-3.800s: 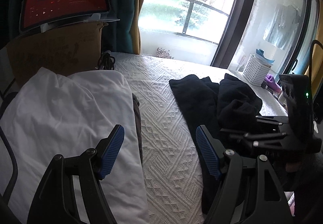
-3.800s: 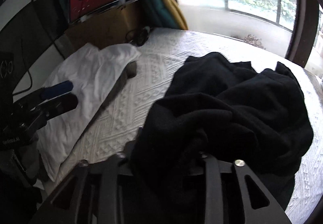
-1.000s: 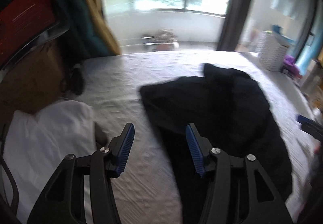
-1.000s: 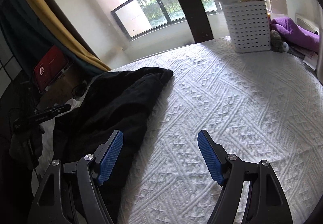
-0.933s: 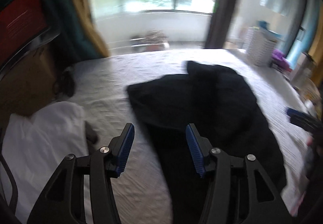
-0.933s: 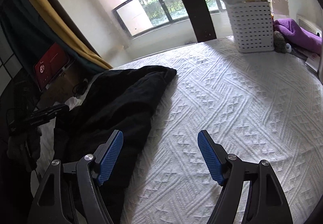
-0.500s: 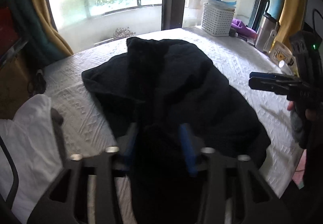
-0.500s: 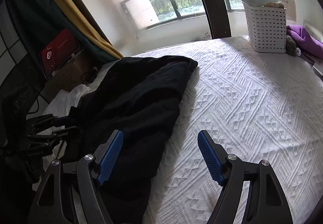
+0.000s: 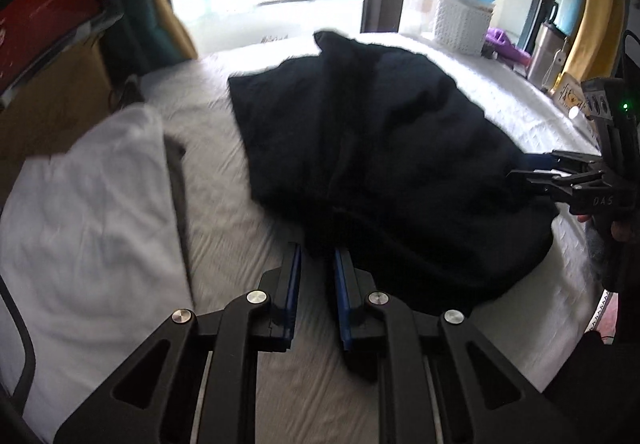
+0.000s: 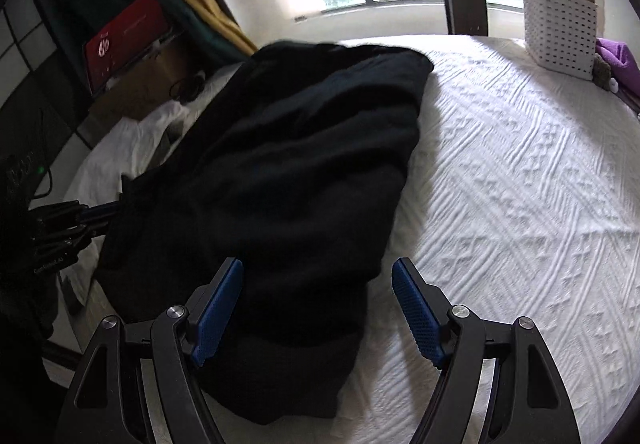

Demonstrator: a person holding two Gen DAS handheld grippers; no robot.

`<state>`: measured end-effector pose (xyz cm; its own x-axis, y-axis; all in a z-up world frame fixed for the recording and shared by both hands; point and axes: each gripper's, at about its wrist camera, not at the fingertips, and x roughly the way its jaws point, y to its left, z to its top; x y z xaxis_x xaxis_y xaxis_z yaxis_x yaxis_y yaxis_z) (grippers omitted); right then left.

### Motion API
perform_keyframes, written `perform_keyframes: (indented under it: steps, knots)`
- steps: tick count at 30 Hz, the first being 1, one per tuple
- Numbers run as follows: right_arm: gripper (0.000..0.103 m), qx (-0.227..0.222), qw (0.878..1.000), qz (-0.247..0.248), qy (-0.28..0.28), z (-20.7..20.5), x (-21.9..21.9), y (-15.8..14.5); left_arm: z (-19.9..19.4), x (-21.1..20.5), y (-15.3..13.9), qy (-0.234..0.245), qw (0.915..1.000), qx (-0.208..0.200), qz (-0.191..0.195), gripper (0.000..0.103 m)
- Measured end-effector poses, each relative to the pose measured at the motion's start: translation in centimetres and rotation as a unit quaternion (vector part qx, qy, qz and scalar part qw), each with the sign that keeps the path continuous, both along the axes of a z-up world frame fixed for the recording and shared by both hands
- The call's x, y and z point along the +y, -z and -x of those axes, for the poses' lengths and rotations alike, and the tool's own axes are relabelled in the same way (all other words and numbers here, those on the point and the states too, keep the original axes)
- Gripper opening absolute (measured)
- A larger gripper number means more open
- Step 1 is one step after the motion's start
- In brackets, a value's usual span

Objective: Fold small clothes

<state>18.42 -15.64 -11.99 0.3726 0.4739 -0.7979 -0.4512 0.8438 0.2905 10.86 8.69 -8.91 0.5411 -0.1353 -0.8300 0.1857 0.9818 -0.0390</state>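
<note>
A black garment (image 9: 380, 147) lies crumpled on the white bedspread (image 9: 224, 228). My left gripper (image 9: 317, 264) is shut on the garment's near edge, its blue pads pinching a fold of black cloth. In the right wrist view the same garment (image 10: 296, 171) fills the left half of the bed. My right gripper (image 10: 318, 284) is open, its jaws wide apart over the garment's near right edge, not gripping it. The right gripper also shows in the left wrist view (image 9: 560, 179) at the garment's right side. The left gripper shows at the far left of the right wrist view (image 10: 88, 213).
A white pillow (image 9: 88, 211) lies left of the garment. A cardboard box (image 9: 48, 103) with a red-screen tablet (image 9: 36, 27) stands behind it. A white perforated basket (image 10: 560, 31) and a purple item (image 10: 618, 59) sit at the bed's far right. A metal flask (image 9: 542, 51) stands beside the bed.
My left gripper has closed on the garment's near edge and drawn back. My right gripper, open throughout, has moved left over the garment's right edge.
</note>
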Motion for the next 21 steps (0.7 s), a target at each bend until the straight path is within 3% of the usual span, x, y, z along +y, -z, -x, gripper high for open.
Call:
perform_keyframes:
  steps: [3, 8, 10, 11, 12, 16, 21]
  knots:
    - [0.086, -0.005, 1.000, 0.018, -0.006, 0.8, 0.6, 0.4, 0.9, 1.0, -0.1, -0.017, 0.9998, 0.002, 0.010, 0.015]
    - [0.086, -0.007, 1.000, 0.019, -0.015, 1.4, 1.1, 0.4, 1.8, 1.7, -3.0, -0.031, 0.9984, -0.042, 0.024, 0.017]
    - [0.086, -0.009, 1.000, 0.013, -0.014, 1.6, 0.9, 0.2, 1.4, 1.1, -4.0, -0.028, 0.9974, -0.058, 0.032, 0.029]
    - [0.086, -0.010, 1.000, 0.011, -0.013, 1.6, 0.8, 0.1, 1.1, 0.8, -4.4, -0.024, 0.9970, -0.063, 0.038, 0.045]
    - [0.086, -0.012, 1.000, 0.008, -0.012, 1.6, 0.6, 0.0, 0.7, 0.3, -4.6, -0.020, 0.9967, -0.066, 0.044, 0.053]
    - [0.086, -0.021, 1.000, 0.000, -0.001, 0.9, -0.6, -0.8, -1.4, -2.1, -4.0, 0.002, 0.9970, -0.058, 0.052, 0.054]
    - [0.086, -0.033, 0.999, -0.001, 0.013, -0.4, -1.8, -1.8, -3.6, -3.8, -1.1, 0.005, 0.9980, -0.014, 0.061, 0.054]
